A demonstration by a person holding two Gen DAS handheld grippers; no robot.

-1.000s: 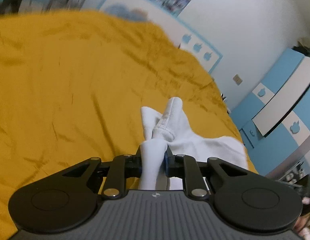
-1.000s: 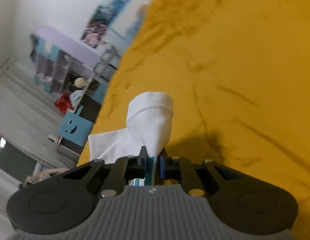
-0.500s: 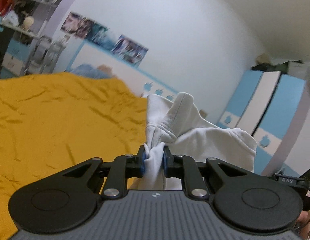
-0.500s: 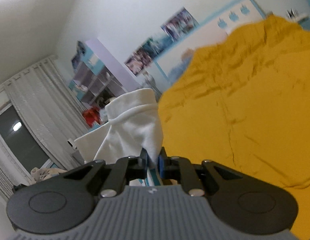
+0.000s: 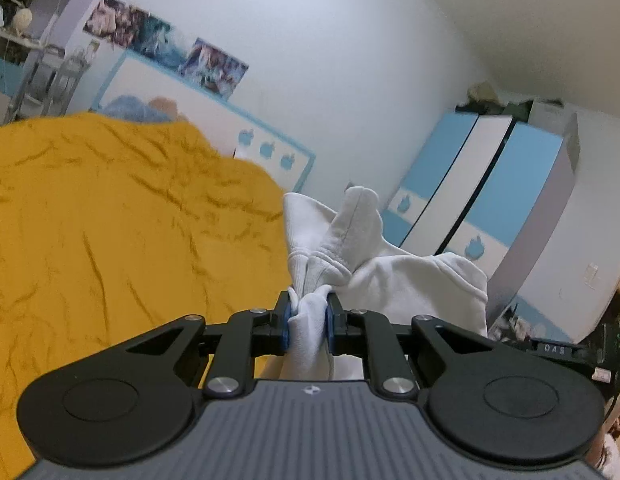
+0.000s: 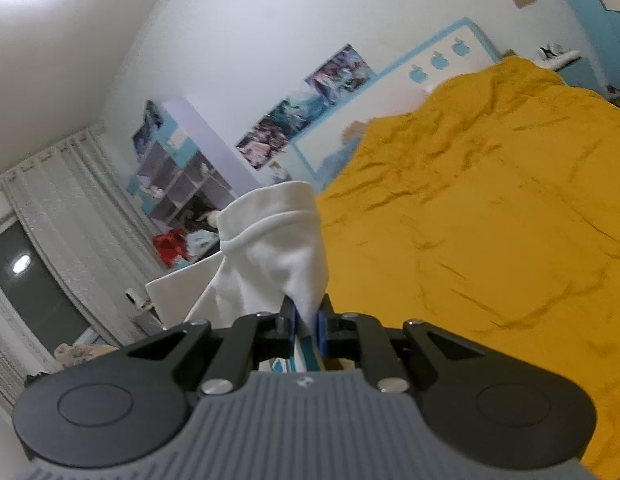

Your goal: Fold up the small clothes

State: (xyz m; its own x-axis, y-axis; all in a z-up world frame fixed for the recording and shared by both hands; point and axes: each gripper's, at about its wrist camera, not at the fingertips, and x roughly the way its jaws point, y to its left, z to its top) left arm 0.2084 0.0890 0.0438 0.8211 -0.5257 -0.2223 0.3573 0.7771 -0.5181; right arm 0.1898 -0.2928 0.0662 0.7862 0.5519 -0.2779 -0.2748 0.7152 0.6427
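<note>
A small white garment [image 5: 394, 280] is lifted clear above the yellow bedspread [image 5: 109, 216]. My left gripper [image 5: 307, 316] is shut on a bunched ribbed edge of it, with cloth spilling up and to the right of the blue pads. In the right wrist view the same white garment [image 6: 277, 256] stands up in a folded peak, and my right gripper [image 6: 305, 320] is shut on a thin fold of it. How the cloth hangs below the grippers is hidden by their bodies.
The yellow bedspread [image 6: 490, 240] is rumpled and spreads wide under both grippers. A white and blue headboard [image 5: 213, 120] with posters above it stands at the far end. Blue and white wardrobes [image 5: 490, 192] are at the right, shelves [image 6: 177, 188] and curtains at the left.
Both grippers have risen with the white garment, lifting it off the bedspread. The views have tilted from looking down at the bed to looking across the room.
</note>
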